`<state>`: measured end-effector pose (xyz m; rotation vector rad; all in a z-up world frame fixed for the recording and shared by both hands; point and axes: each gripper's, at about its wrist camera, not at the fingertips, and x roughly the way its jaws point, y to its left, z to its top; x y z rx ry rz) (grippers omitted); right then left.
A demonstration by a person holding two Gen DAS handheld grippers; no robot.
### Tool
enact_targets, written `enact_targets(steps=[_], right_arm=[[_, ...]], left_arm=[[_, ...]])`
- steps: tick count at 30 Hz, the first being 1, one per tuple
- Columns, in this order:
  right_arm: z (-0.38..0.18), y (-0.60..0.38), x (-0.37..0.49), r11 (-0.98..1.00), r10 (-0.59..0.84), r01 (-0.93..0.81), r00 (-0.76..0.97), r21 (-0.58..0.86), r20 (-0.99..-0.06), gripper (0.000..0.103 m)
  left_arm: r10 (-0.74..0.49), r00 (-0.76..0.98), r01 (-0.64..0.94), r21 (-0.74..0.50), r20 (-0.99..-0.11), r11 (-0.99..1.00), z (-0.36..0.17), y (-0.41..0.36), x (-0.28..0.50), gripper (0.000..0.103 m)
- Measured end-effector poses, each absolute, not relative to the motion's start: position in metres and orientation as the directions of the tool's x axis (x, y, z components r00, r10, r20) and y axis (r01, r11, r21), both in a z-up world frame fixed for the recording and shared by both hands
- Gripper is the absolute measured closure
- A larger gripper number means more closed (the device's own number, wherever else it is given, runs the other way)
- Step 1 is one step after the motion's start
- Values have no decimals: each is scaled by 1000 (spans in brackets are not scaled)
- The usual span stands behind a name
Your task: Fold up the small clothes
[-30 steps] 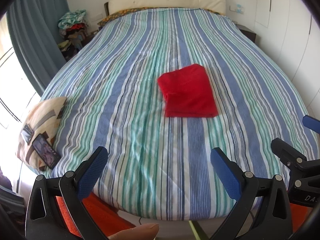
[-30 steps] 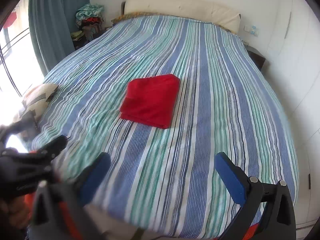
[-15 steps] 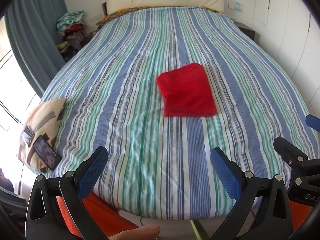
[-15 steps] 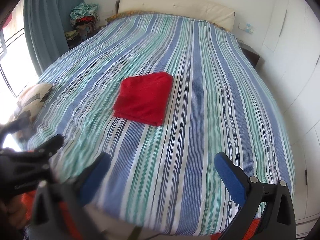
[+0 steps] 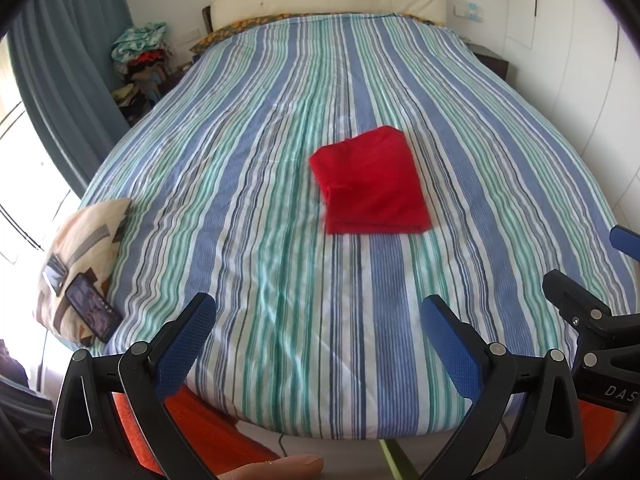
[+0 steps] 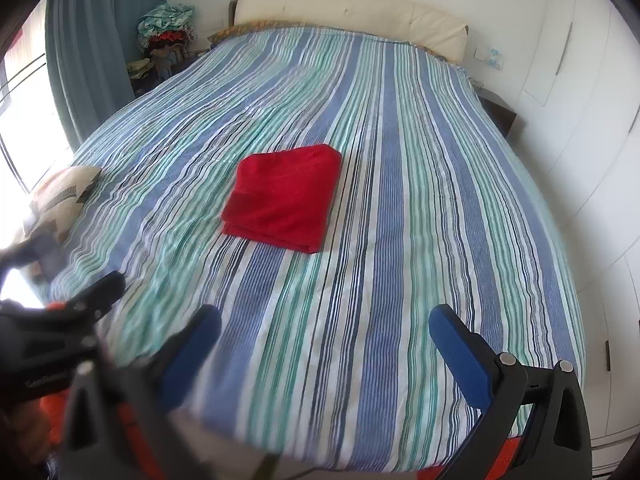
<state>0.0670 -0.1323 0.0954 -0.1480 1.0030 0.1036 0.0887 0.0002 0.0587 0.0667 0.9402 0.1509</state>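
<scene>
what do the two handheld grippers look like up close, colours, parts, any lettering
Both are black plastic clamp-style frames with slotted arms and silver rivets at the pivots. The left gripper and right gripper each have jaws faced with blue textured pads. Orange shows beneath the frames. White lettering starting "DAS" is visible on the right gripper's body in the left wrist view. No cables or sleeves are visible.

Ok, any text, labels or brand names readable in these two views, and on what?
"DAS": white letters, cut off by the frame edge, on the right gripper body, in the left wrist view.
White print on the left gripper body, in the right wrist view: too blurred to read.
Phone screen: unreadable.
</scene>
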Motion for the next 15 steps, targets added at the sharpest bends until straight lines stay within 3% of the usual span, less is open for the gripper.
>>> enact_targets(steps=[15], right_arm=[[97,-130,67,985,20,-156,533,-75,-846,1]], left_arm=[[158,581,-100,122,-799,987,59,0,89,1]])
